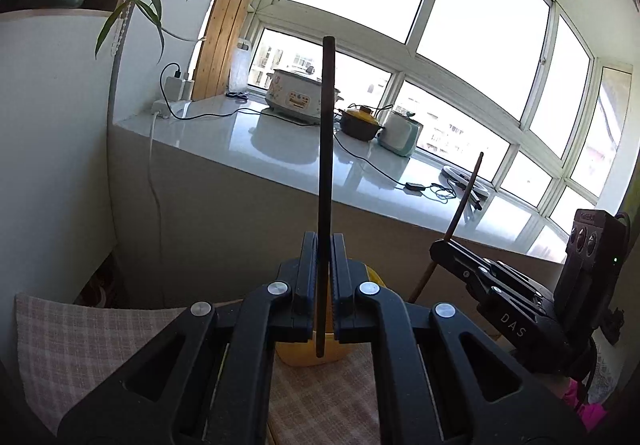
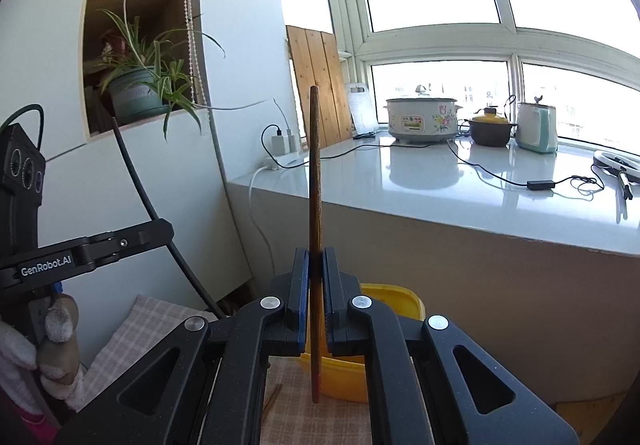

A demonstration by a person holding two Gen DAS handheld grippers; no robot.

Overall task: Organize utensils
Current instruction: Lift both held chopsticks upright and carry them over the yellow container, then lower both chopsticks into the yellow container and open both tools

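Left tongs (image 1: 323,277) clamped on a dark chopstick (image 1: 325,181): thin, near-black, straight, standing upright between the pads, blunt top end against the window glare, lower end hanging in front of the yellow container (image 1: 312,349). Right tongs (image 2: 316,285) clamped on a second chopstick (image 2: 315,229): reddish-brown wood, slightly tapered, also upright, tip just over the checked cloth (image 2: 160,329). Both sticks are held in air, apart from each other, above the cloth-covered worktop (image 1: 80,341). The container is glossy yellow plastic with rounded corners; its inside is hidden behind the tongs. Black matte tong bodies, steel rivets. One thin pale stick (image 2: 272,399) lies on the cloth; it's partly covered, so I can't tell what it is. Behind is a glossy white sill (image 2: 440,181) with a floral cooker (image 2: 422,119).
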